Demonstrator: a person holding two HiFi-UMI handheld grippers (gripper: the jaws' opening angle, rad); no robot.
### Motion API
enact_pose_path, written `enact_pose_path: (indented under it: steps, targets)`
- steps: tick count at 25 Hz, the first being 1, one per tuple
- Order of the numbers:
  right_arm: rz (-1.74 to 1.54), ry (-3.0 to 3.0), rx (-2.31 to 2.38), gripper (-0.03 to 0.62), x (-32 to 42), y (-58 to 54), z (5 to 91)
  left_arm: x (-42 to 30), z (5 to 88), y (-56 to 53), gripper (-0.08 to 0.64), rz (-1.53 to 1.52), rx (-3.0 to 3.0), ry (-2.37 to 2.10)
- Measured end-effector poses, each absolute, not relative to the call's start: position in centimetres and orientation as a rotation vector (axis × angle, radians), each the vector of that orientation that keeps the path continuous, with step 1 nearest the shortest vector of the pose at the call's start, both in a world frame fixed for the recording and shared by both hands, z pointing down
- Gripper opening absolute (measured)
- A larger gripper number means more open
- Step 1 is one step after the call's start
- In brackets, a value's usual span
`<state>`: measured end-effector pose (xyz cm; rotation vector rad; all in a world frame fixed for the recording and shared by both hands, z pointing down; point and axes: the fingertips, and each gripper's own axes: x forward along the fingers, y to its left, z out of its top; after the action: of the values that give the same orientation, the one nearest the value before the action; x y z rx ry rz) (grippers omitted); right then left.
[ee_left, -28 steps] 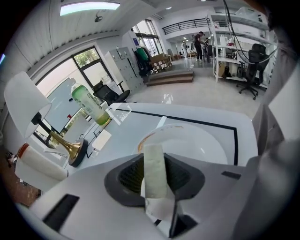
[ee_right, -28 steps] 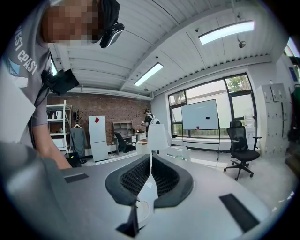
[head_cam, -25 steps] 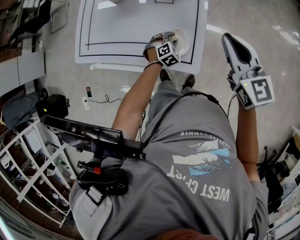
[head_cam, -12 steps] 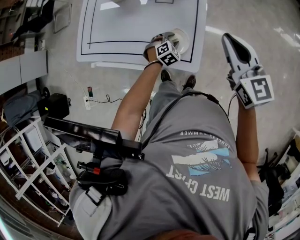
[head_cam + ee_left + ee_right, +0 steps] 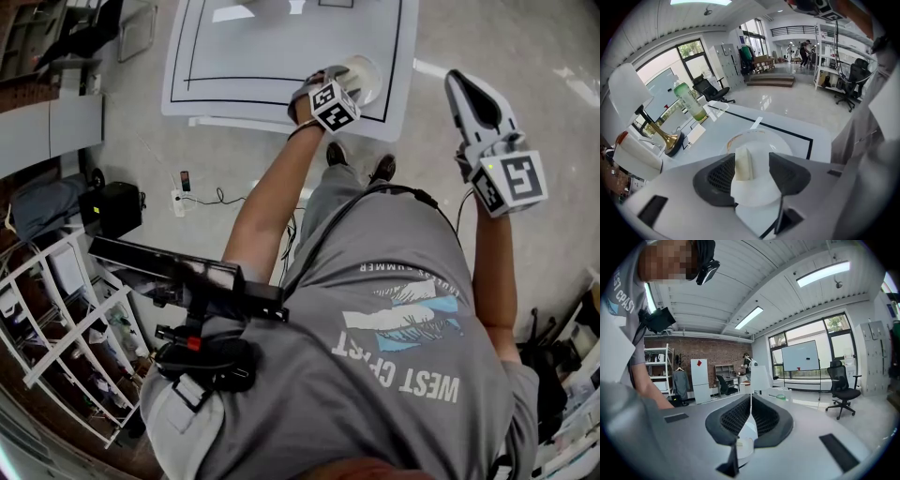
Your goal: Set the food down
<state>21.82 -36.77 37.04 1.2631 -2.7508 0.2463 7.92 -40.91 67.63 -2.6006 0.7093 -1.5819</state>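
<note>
Left arm [image 5: 267, 202] reaches forward over the table [image 5: 281, 47] edge, with the left claw [image 5: 755, 169] pitched steeply down above the plate [image 5: 764, 139]. Its jaws have just been opening and stand wide, and the pale food [image 5: 742, 164] block sits on the plate between them, close to one pad and clear of the other. Right arm [image 5: 494, 272] is bent up at the side, holding the right claw [image 5: 750, 417] about level, off the table, jaws pressed together.

Toward the upper left of the left gripper view, a green bottle [image 5: 689, 101] stands upright at the far edge of the table [image 5: 717, 129], near a brass-stemmed lamp [image 5: 663, 136]. At the lower left of the head view stands a white shelf rack [image 5: 56, 319], and above it a black box [image 5: 111, 208] sits on the floor [image 5: 234, 150].
</note>
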Motion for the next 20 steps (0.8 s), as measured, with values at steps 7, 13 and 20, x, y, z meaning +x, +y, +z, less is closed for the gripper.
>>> enact_pose_path:
  steps: [7, 13, 20]
  targets:
    - [0.261, -2.776, 1.251, 0.008, 21.9, -35.8, 36.7, 7.0, 65.0, -40.3, 0.215, -1.545, -2.621, 0.783]
    - [0.265, -2.813, 1.236, 0.008, 21.6, -35.5, 36.4, 5.9, 58.1, -41.3, 0.214, -1.307, -2.680, 0.990]
    - [0.240, -2.878, 1.188, 0.008, 20.2, -34.8, 35.1, 5.7, 45.4, -41.3, 0.210, -0.758, -2.774, 1.193]
